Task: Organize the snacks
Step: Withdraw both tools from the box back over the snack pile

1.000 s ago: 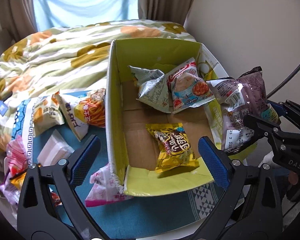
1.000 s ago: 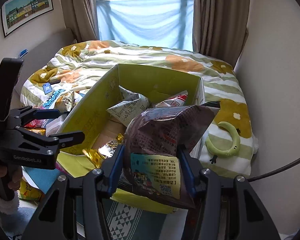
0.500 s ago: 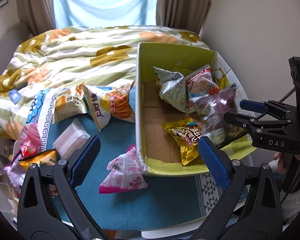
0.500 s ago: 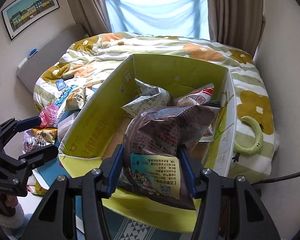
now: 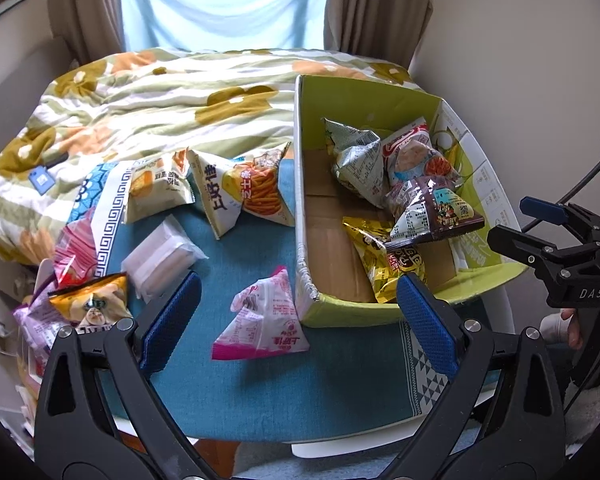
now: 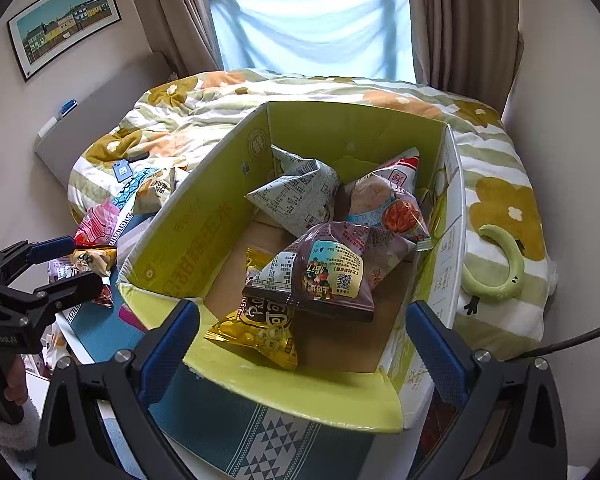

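Note:
A green cardboard box (image 5: 300, 208) (image 6: 204, 216) stands on the blue cloth. The brown snack bag (image 5: 432, 208) (image 6: 328, 268) lies loose inside it, resting on a yellow bag (image 5: 392, 264) (image 6: 256, 328). Behind them are a grey bag (image 5: 356, 160) (image 6: 300, 196) and a red-and-white bag (image 5: 416, 156) (image 6: 388, 200). My right gripper (image 6: 302, 308) (image 5: 512, 220) hovers at the box's near edge, its jaws opening wide, with nothing pressed between the pads. My left gripper (image 5: 298, 284) (image 6: 76, 264) is open above a pink bag (image 5: 264, 320) lying outside the box.
More snack bags lie left of the box: an orange stick-snack bag (image 5: 248, 192), a pale bag (image 5: 156, 188), a clear packet (image 5: 160, 256) and several at the table's left edge. The flowered quilt (image 5: 160, 100) lies behind. A green crescent toy (image 6: 496, 264) sits by the right wall.
The right gripper spread its jaws and let go of the brown bag, which dropped into the box onto the yellow bag. The left gripper shifted left, away from the box.

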### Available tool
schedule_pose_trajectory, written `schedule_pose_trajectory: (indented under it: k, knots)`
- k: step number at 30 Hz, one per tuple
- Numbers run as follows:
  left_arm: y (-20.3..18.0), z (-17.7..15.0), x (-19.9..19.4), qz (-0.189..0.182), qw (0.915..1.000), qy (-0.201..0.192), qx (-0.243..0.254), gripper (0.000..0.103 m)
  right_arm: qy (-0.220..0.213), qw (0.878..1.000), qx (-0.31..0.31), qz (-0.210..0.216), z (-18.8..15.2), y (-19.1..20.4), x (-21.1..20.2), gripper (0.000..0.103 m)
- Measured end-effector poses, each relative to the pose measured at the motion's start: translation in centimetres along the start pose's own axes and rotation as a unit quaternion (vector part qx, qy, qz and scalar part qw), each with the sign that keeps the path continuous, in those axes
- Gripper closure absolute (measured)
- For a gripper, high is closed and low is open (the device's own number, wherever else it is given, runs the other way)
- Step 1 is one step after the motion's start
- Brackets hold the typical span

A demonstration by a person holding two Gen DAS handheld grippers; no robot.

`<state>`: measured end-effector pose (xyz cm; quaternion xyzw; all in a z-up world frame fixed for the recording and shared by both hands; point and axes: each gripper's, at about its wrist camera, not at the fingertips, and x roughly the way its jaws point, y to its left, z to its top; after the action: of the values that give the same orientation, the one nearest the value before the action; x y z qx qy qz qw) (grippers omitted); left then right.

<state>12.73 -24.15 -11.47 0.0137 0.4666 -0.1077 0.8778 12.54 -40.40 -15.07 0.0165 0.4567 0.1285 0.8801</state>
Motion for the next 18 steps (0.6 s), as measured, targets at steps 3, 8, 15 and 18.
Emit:
schedule_pose_trajectory:
  k: [3, 8, 15, 18]
  knots:
    - [0.0, 0.2, -1.2, 0.005, 0.9999, -0.009, 0.008, 0.005, -0.013, 1.000, 0.010, -0.001, 0.3, 0.1, -1.1, 0.000]
    - [0.7, 0.6, -3.3, 0.011, 0.9996, -0.023, 0.012, 0.005, -0.037, 0.999, 0.009, -0.011, 0.9, 0.7, -3.0, 0.000]
    - [4.0, 0.3, -6.6, 0.018, 0.9986, -0.050, -0.002, 0.005, -0.076, 0.997, 0.017, -0.001, 2.0, 3.0, -5.8, 0.000]
    - [6.3, -0.1, -8.2, 0.023, 0.9978, -0.062, -0.011, 0.005, -0.101, 0.995, 0.009, -0.015, 2.4, 4.9, -7.1, 0.000]
